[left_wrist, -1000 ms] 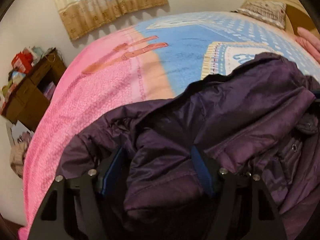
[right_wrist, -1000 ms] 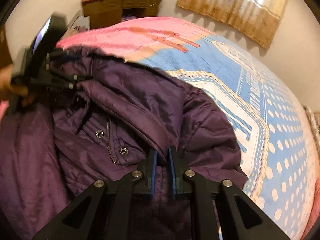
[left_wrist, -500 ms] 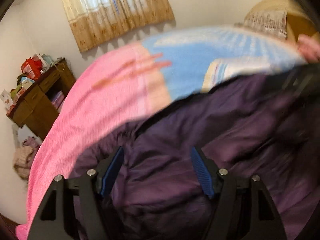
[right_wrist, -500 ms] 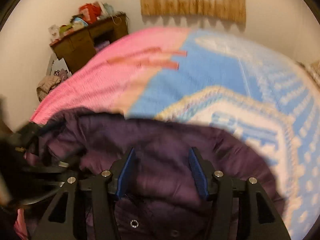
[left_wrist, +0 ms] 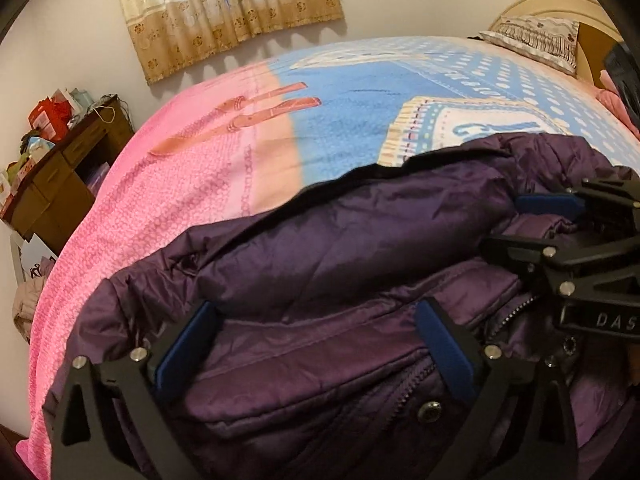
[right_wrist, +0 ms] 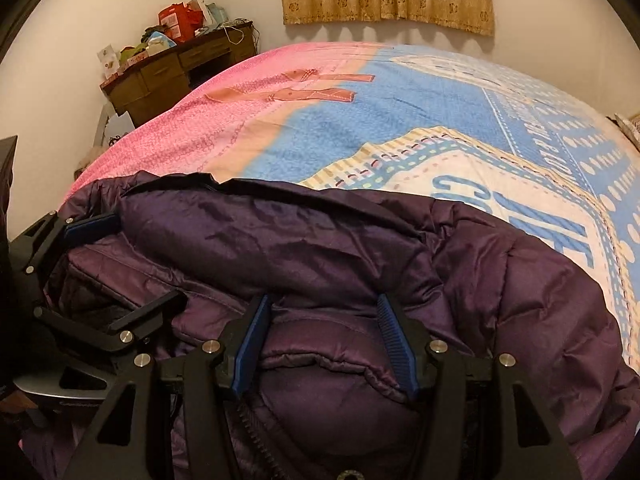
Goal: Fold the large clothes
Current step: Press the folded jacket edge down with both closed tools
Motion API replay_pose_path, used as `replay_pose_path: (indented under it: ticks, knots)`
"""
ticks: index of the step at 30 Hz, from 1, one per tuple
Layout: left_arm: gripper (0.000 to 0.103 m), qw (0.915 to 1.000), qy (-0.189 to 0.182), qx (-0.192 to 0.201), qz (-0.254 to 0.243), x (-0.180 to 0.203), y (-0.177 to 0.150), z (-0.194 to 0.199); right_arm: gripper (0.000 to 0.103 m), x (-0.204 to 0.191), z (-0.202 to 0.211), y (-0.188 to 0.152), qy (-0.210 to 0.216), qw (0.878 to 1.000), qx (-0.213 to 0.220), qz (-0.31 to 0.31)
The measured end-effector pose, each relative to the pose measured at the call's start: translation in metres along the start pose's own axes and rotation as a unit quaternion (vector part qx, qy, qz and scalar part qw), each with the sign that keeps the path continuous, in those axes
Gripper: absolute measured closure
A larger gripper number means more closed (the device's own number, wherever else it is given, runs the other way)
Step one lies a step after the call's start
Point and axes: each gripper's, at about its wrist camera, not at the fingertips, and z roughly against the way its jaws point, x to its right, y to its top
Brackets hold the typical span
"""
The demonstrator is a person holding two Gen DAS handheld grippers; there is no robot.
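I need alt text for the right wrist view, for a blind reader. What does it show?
A dark purple padded jacket lies bunched on a pink and blue bedspread, with the open right gripper over it. The left gripper, also open, enters from the left edge.

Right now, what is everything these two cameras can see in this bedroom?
jacket: one, dark purple, puffy, heaped on the near part of the bed
bedspread: one, pink and blue, patterned, covering the bed
curtain: one, beige and gold, on the far wall
desk: one, brown wood, cluttered, in the far left corner
pillow: one, patterned, at the headboard
left gripper: one, black with blue pads, open over the jacket
right gripper: one, black with blue pads, open over the jacket
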Motion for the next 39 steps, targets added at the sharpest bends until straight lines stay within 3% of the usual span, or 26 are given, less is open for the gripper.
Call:
replay_pose_path:
  ticks: [39]
  knots:
    - [0.0, 0.9997, -0.015, -0.012, 0.016, 0.0024, 0.001, -0.008, 0.044, -0.0068, -0.0038, 0.0006, -0.016, 1.0, -0.006, 0.01]
